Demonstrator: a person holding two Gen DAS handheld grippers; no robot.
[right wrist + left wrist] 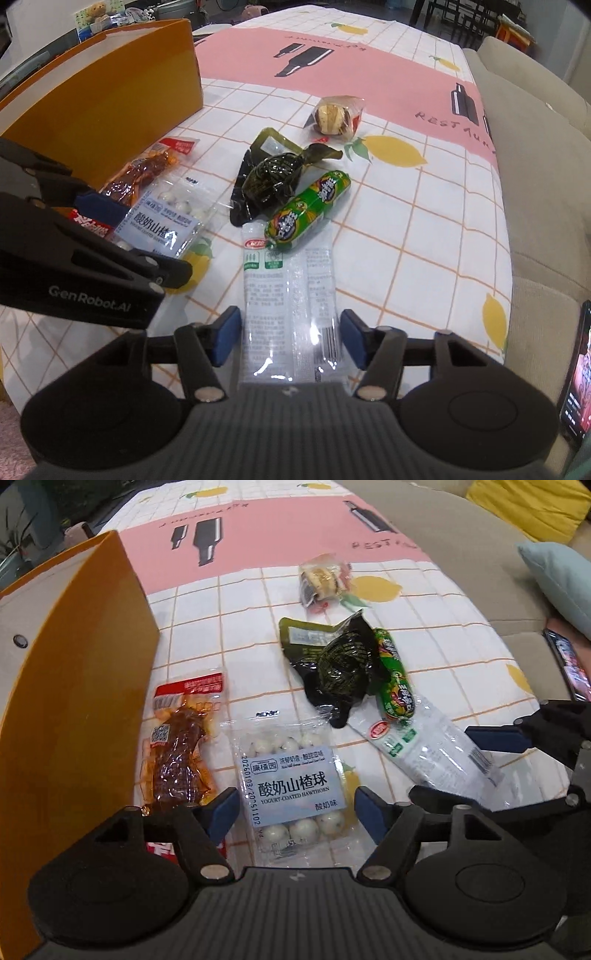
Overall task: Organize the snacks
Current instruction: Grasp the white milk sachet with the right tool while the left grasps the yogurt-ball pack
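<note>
- The left gripper hangs over the hawthorn pack, its blue pads on either side of the pack with a gap showing at each edge, so the jaws stand apart and clamp nothing.
- The hawthorn pack is a clear pouch of white balls with a pale blue label, lying flat on the tablecloth.
- Just left of it lies the meat strip, reddish brown in clear wrap with a red top, close to the wall of the orange box.
- A red packet peeks out under the left gripper's left finger.
- The right gripper straddles the near end of the white pack, pads clear of its edges, jaws apart and holding nothing.
- The white pack is long, clear and white with small print and a green and red mark at its far end.
- That far end touches the green sausage, a glossy tube lying slantwise.
- Just beyond sits the dark pouch, crumpled olive and black.
- Farther off, apart from the rest, lies a wrapped pastry by a printed lemon.
- A phone with a lit screen rests on the sofa at the right.
</note>
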